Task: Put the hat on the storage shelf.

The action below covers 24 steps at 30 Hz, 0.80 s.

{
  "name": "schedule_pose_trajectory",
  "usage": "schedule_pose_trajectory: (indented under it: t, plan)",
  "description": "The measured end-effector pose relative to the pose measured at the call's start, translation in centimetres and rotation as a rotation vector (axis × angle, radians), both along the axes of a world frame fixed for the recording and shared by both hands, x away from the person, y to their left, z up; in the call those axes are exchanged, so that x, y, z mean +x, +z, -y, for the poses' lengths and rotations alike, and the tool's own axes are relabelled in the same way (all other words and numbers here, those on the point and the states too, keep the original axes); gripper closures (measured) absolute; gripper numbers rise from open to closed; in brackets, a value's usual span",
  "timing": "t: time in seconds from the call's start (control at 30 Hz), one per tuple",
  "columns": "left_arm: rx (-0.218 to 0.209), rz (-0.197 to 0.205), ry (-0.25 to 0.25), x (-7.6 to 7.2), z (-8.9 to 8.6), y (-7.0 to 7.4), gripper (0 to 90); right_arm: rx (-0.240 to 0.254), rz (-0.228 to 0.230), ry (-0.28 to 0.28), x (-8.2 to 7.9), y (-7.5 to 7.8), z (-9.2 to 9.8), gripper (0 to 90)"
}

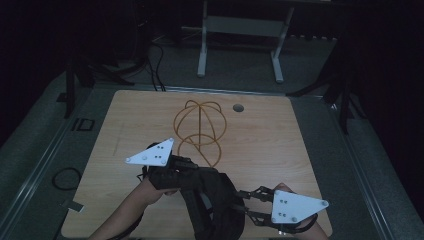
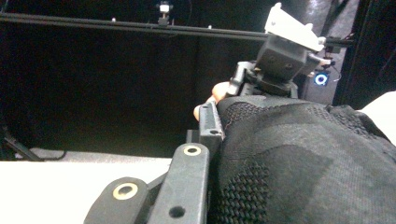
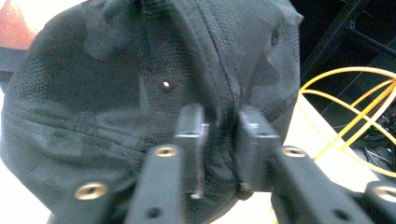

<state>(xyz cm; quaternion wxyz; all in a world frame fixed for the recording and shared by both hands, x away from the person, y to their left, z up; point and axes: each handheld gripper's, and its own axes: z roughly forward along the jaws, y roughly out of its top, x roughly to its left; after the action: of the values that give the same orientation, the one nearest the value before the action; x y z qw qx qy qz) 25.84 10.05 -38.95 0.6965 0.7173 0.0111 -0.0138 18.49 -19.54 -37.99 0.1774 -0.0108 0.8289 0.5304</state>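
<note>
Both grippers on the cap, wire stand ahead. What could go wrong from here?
1. The right gripper pinches only a fold of the cap; the fabric may slip out.
2. The left gripper grips the other side, so pulling apart could stretch or tear it.
3. The stand looks light and may tip when the cap goes on.

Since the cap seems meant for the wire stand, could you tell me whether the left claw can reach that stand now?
Probably yes: the wire stand lies just beyond the left claw, bare table between, though it grips the black cap.
</note>
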Motion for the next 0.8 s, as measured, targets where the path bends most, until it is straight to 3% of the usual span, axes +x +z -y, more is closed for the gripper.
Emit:
schedule_pose_trajectory:
  t: [0.07,0.33,0.47,0.57,0.6,0.8]
  plan:
    - [0.009,0.0,0.013,0.2,0.1,-0.2,89.6,-0.011,0.0,-0.006,0.1,-0.1,-0.1,87.8]
    - [0.048,0.01,0.078,0.7,-0.3,-0.6,86.1,0.06,-0.057,-0.041,0.8,0.0,1.0,88.9]
    - [0.052,0.026,0.114,0.7,-0.3,-0.5,80.2,0.066,-0.067,-0.049,1.0,0.2,1.1,88.9]
    - [0.071,0.043,0.175,0.4,-0.2,-0.2,75.6,0.07,-0.067,-0.057,1.1,0.4,1.3,88.9]
    - [0.073,0.049,0.185,0.3,-0.2,-0.2,69.3,0.079,-0.073,-0.056,1.1,0.5,1.6,88.9]
    - [0.092,0.024,0.229,0.4,-0.7,-0.1,60.6,0.092,-0.077,-0.082,1.3,0.7,2.4,88.8]
